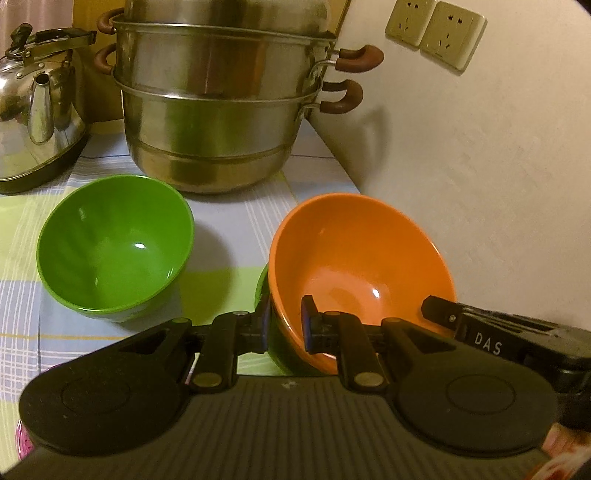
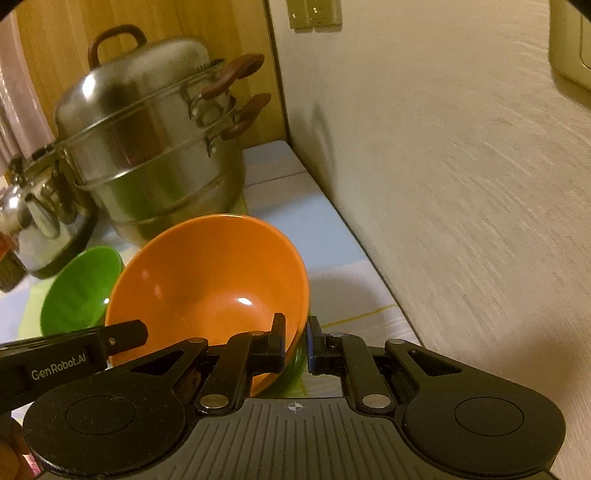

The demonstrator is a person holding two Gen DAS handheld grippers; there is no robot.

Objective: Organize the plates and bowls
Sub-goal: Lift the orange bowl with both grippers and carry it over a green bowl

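An orange bowl (image 1: pixel 354 258) is nested in a green bowl whose rim shows under it (image 1: pixel 263 291), tilted, near the wall. My left gripper (image 1: pixel 284 325) is shut on the near-left rims of these bowls. My right gripper (image 2: pixel 297 343) is shut on the bowls' right rim; the orange bowl also shows in the right wrist view (image 2: pixel 210 280). A second green bowl (image 1: pixel 114 243) stands upright on the checked tablecloth (image 1: pixel 229 229) to the left; it also shows in the right wrist view (image 2: pixel 79 291).
A tall stacked steel steamer pot (image 1: pixel 218 110) stands behind the bowls. A steel kettle (image 1: pixel 37 114) is at the back left. The wall (image 1: pixel 480 184) runs close along the right side, with sockets (image 1: pixel 436 33) high up.
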